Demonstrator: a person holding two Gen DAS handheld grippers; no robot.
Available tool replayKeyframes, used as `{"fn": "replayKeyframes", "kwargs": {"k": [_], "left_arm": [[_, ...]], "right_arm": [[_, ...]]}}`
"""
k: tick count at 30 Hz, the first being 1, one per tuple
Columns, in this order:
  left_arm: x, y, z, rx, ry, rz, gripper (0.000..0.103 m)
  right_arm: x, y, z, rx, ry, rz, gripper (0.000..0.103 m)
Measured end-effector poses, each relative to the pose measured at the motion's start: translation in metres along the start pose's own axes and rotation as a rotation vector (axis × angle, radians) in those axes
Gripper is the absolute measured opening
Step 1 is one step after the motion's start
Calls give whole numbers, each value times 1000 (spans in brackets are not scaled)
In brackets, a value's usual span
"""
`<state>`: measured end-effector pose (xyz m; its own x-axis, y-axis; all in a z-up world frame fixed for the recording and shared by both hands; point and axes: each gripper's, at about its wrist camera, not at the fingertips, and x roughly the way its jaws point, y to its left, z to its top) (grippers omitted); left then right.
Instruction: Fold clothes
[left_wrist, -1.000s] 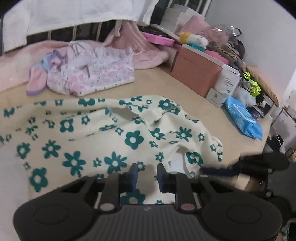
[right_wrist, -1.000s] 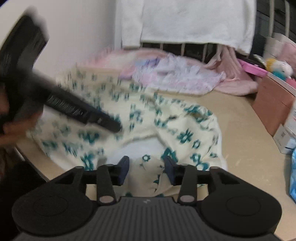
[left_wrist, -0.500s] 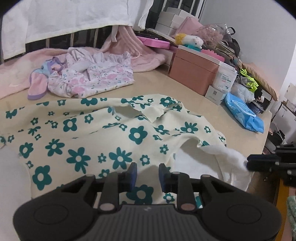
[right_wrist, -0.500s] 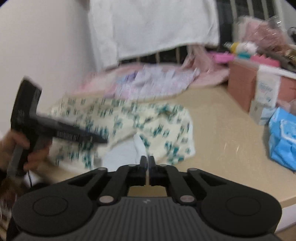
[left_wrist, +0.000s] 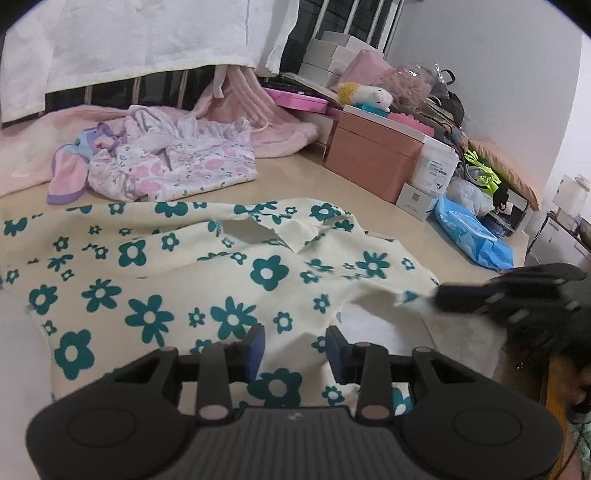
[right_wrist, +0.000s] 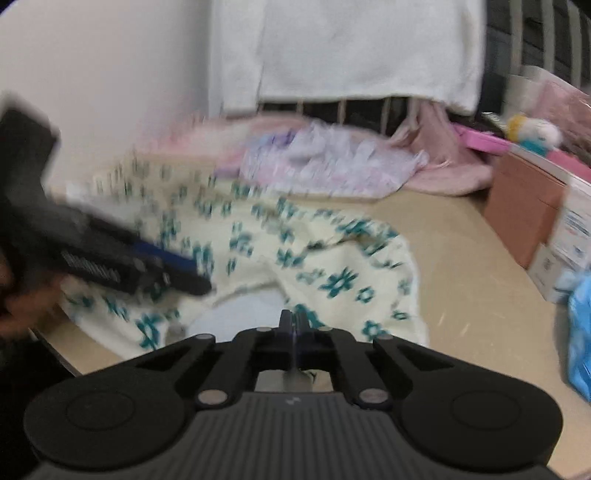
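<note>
A cream garment with teal flowers (left_wrist: 192, 280) lies spread on the beige table (left_wrist: 317, 177); it also shows blurred in the right wrist view (right_wrist: 295, 251). My left gripper (left_wrist: 295, 347) is open, its fingers just above the garment's near edge. My right gripper (right_wrist: 293, 325) is shut on the garment's near right edge, whose white inside shows. In the left wrist view the right gripper (left_wrist: 443, 295) pinches that corner at the right. In the right wrist view the left gripper (right_wrist: 184, 273) hovers over the garment at the left.
A pink and white floral garment pile (left_wrist: 166, 162) lies at the back, on a pink blanket (left_wrist: 258, 122). Pink boxes (left_wrist: 373, 155), white cartons and a blue packet (left_wrist: 469, 232) crowd the right side. A white towel (left_wrist: 140, 40) hangs behind. The table edge is near me.
My right gripper has closed on the garment's near right corner and pulled it, turning up the white inside. My left gripper has opened a little wider over the near edge.
</note>
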<state>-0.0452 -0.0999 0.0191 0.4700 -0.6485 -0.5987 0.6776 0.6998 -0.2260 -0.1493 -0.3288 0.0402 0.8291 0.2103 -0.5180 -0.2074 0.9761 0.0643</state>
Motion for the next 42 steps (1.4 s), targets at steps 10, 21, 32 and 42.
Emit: {"fn": "replayKeyframes", "kwargs": {"k": [10,21,32,42], "left_arm": [[2,-1,31,-79,12,60,53],[21,-19,10,94,10,214,48],[18,-16,5,105,-26,200,49],[17,-15,2,109,-33,188,53]], "right_arm": [[-10,-18,-13,50,7,44,18],[93,-49,28,-7,132,-181,1],[133,-6,66,-292,147,-104,32],[209,-21,91,-250,159,-172,15]]}}
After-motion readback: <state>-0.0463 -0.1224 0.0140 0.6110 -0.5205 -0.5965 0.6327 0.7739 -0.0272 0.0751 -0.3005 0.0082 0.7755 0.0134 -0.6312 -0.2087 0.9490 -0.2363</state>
